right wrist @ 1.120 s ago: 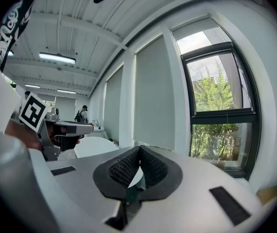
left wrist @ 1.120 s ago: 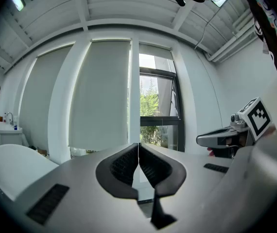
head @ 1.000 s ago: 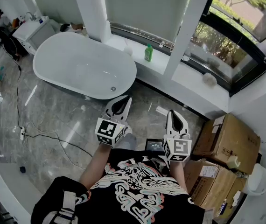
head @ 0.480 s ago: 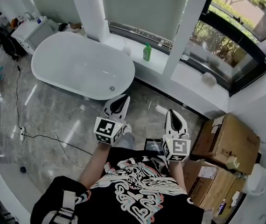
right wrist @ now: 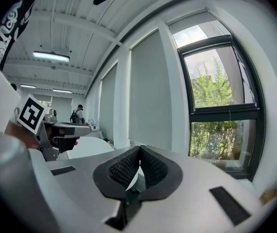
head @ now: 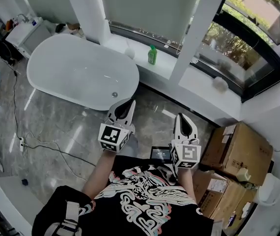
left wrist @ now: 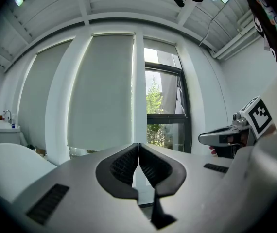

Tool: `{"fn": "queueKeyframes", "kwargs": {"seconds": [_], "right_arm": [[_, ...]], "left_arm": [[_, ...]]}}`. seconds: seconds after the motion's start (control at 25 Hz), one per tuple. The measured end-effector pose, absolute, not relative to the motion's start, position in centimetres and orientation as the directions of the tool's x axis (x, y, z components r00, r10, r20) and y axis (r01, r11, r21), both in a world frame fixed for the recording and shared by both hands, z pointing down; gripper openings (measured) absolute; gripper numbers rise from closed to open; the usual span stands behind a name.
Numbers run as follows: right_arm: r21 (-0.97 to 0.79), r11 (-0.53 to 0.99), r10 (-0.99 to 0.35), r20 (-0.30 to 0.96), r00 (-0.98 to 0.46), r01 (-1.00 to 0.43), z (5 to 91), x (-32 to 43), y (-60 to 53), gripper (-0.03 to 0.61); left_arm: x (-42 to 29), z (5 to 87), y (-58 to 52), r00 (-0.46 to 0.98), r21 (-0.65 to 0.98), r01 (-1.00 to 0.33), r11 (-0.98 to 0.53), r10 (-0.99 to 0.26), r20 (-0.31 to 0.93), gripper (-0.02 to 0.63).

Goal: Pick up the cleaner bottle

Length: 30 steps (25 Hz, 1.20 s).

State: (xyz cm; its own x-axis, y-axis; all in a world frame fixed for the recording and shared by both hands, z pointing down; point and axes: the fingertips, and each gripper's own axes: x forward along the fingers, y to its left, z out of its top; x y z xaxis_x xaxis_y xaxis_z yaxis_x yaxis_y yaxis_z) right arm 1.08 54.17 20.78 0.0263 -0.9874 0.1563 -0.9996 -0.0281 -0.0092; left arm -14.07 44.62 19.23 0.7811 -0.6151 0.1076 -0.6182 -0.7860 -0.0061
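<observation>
The green cleaner bottle [head: 152,55] stands upright on the white window ledge [head: 165,65] behind the bathtub, seen only in the head view. My left gripper [head: 129,102] points toward the tub's near end, well short of the bottle, its jaws pressed together with nothing between them. My right gripper [head: 182,117] is held beside it, further right and also far from the bottle, shut and empty. In the left gripper view the left gripper's [left wrist: 138,144] black pads meet in a thin line. The right gripper [right wrist: 139,148] shows the same in its own view. Neither gripper view shows the bottle.
A white oval bathtub [head: 76,73] fills the floor left of the bottle. A white pillar [head: 199,38] rises right of it. Cardboard boxes [head: 240,149] stack at the right. A cable [head: 46,144] lies across the marble floor, and a small white object [head: 220,84] sits on the ledge.
Both grippers have moved forward toward the tub and window ledge, still shut. The tub and bottle have shifted slightly left in the head view.
</observation>
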Motion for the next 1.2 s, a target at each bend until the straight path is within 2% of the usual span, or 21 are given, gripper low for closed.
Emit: {"fn": "queueKeyframes", "kwargs": {"seconds": [0.2, 0.4, 0.84, 1.2], "right_arm": [[-0.012, -0.019, -0.988, 0.154, 0.017, -1.000, 20.6, 0.9, 47.4, 0.026], [-0.121, -0.016, -0.994, 0.113, 0.002, -0.993, 19.8, 1.9, 39.8, 0.026], [-0.034, -0.051, -0.979, 0.199, 0.043, -0.998, 21.8, 2.7, 23.7, 0.026], [-0.017, -0.087, -0.974, 0.213, 0.082, -0.996, 22.3, 1.8, 17.5, 0.026]], "left_arm": [[-13.9, 19.5, 37.9, 0.779, 0.004, -0.622, -0.783, -0.618, 0.108, 0.018], [-12.7, 19.3, 29.9, 0.791, 0.006, -0.605, -0.796, -0.600, 0.118, 0.018], [-12.2, 19.7, 14.3, 0.808, 0.013, -0.580, -0.815, -0.572, 0.141, 0.018], [-12.6, 19.1, 7.1, 0.834, 0.062, -0.549, -0.834, -0.541, 0.108, 0.018]]}}
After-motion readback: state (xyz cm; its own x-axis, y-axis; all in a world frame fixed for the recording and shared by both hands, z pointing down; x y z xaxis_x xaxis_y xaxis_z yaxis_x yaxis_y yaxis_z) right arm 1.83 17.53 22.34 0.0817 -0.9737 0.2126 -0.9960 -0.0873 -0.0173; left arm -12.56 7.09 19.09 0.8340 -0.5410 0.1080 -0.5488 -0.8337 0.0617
